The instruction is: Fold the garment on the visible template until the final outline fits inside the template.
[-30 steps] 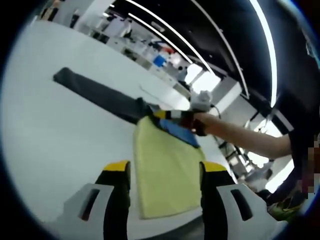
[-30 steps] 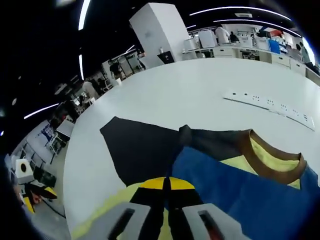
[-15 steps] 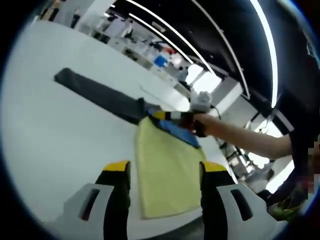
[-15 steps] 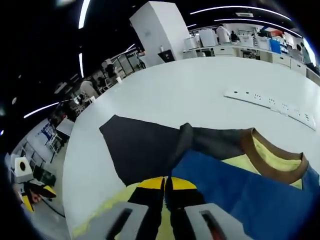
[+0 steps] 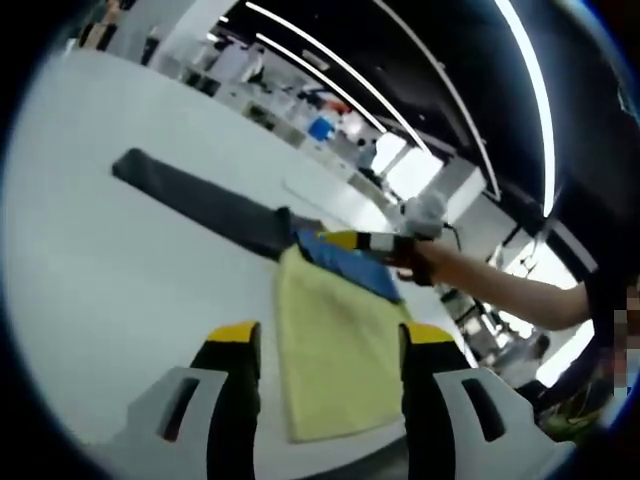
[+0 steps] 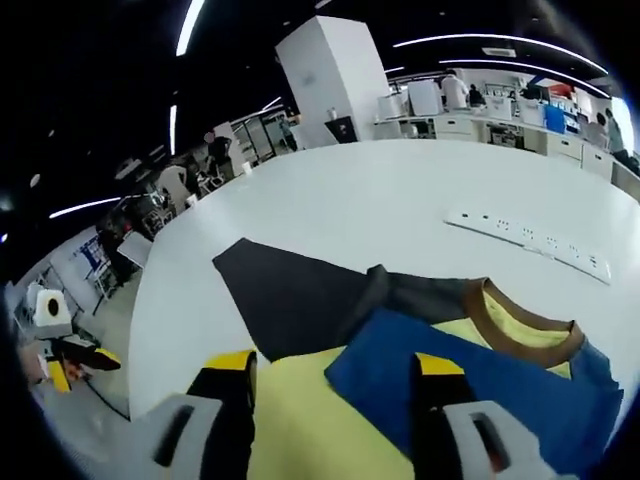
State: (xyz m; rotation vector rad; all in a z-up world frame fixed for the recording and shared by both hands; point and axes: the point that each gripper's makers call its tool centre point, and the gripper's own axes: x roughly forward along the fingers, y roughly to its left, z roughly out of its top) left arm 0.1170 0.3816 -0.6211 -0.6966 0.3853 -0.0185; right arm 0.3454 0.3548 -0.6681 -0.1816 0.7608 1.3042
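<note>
The garment lies flat on the white table (image 5: 120, 290): a yellow body (image 5: 335, 350), a blue part (image 5: 345, 258) folded over it, and a long dark grey sleeve (image 5: 200, 200) stretched out to the left. My left gripper (image 5: 332, 345) stands open above the yellow hem, holding nothing. A person's hand holds the right gripper (image 5: 350, 241) at the blue fold. In the right gripper view, my right gripper (image 6: 335, 385) is open over the yellow cloth (image 6: 300, 420), its jaws either side of the blue fold's (image 6: 470, 380) corner. The brown collar (image 6: 520, 320) and the dark sleeve (image 6: 290, 295) lie beyond.
A white power strip (image 6: 530, 245) lies on the table behind the collar. White tabletop (image 6: 380, 190) stretches around the garment. Benches, a white pillar (image 6: 335, 70) and people stand in the room beyond. The person's forearm (image 5: 500, 290) reaches in from the right.
My right gripper has gone from shut to open, letting go of the cloth, and has pulled back a little. In the left gripper view it has shifted to the right.
</note>
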